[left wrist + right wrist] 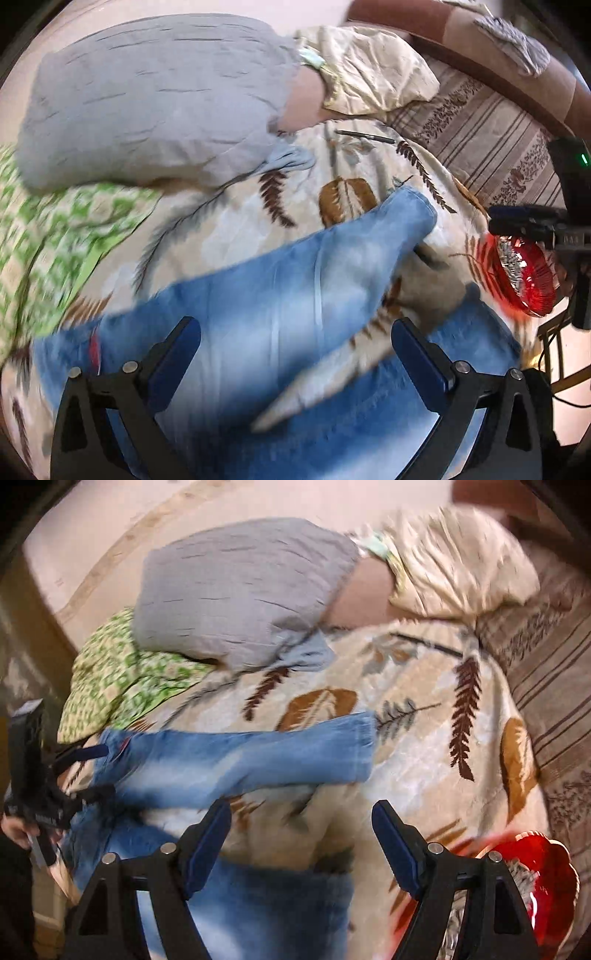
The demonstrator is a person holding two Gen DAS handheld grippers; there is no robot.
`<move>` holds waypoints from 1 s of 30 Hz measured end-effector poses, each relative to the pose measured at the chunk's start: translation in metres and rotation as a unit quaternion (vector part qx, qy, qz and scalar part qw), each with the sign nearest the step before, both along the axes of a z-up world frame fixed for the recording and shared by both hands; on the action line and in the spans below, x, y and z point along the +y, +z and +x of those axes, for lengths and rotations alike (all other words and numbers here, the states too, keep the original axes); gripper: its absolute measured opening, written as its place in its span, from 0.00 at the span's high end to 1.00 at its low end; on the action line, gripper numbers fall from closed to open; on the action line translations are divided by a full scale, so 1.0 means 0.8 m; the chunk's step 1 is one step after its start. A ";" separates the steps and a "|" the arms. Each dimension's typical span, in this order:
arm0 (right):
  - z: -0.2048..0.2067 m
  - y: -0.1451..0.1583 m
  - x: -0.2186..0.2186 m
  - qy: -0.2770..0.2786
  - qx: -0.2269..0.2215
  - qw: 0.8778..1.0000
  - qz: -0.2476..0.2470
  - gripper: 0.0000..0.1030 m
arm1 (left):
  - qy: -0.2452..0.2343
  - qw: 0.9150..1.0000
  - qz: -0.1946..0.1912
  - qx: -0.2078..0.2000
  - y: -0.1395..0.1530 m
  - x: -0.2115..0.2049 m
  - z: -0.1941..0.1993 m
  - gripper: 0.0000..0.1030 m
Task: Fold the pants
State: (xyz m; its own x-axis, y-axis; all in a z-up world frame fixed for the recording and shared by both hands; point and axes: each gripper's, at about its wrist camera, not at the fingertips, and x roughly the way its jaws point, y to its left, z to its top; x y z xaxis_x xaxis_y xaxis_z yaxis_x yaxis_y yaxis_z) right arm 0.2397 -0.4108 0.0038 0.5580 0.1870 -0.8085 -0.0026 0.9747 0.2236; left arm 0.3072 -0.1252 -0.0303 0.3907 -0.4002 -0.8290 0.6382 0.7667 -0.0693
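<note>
Your left gripper [295,354] has its jaws spread wide, nothing pinched between them; they hang over the blue jeans [288,280], which fill the lower middle of the left wrist view. Whether the fingertips [183,347] touch the denim is lost in the motion blur. Your right gripper [301,834] is likewise spread wide and holds nothing, its jaws above the gap between the two jean legs, with the leaf-print blanket [413,760] showing between them.

The jeans [236,757] lie on that blanket [229,229] on the bed, one leg stretched toward the centre of each frame, its hem at centre right, the other leg running along the bottom edge.

In the right wrist view, your left gripper [79,771] appears at the left edge, held in your hand [14,829] and pointing in toward the waist end of the jeans. In the left wrist view, your right gripper shows only as a dark body at the right edge.

A grey pillow [147,103] sits in the upper left, a cream pillow [373,70] at upper centre, a green patterned cloth [55,229] at left, and a red glass bowl [524,277] at right. Only the left view shows a pen [364,136] on the blanket.
</note>
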 end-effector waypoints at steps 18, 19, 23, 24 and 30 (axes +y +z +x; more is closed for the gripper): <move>0.178 -0.119 -0.057 0.004 0.120 0.990 0.073 0.77 | -0.083 0.990 0.052 0.101 -0.122 -0.093 0.134 0.59; 0.179 -0.121 -0.056 0.008 0.117 0.991 0.071 0.80 | -0.079 0.989 0.066 0.108 -0.127 -0.094 0.135 0.93; 0.164 -0.099 -0.036 0.036 0.082 0.995 0.038 0.82 | -0.099 0.989 0.063 0.095 -0.107 -0.088 0.114 0.94; 0.159 -0.092 -0.033 0.040 0.077 0.996 0.036 0.82 | -0.099 0.989 0.060 0.088 -0.100 -0.086 0.108 0.94; 0.085 -0.021 -0.016 0.071 0.022 0.997 0.018 0.82 | -0.111 0.993 0.029 0.016 -0.005 -0.049 0.023 0.95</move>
State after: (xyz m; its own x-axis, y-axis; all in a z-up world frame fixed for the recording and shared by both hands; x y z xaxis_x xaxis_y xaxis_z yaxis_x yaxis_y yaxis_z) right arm 0.3075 -0.4237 -0.0133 0.4880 0.2905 -0.8231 -0.1299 0.9567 0.2606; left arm 0.3259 -0.1642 -0.0343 0.2708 -0.4256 -0.8634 0.7905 0.6102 -0.0529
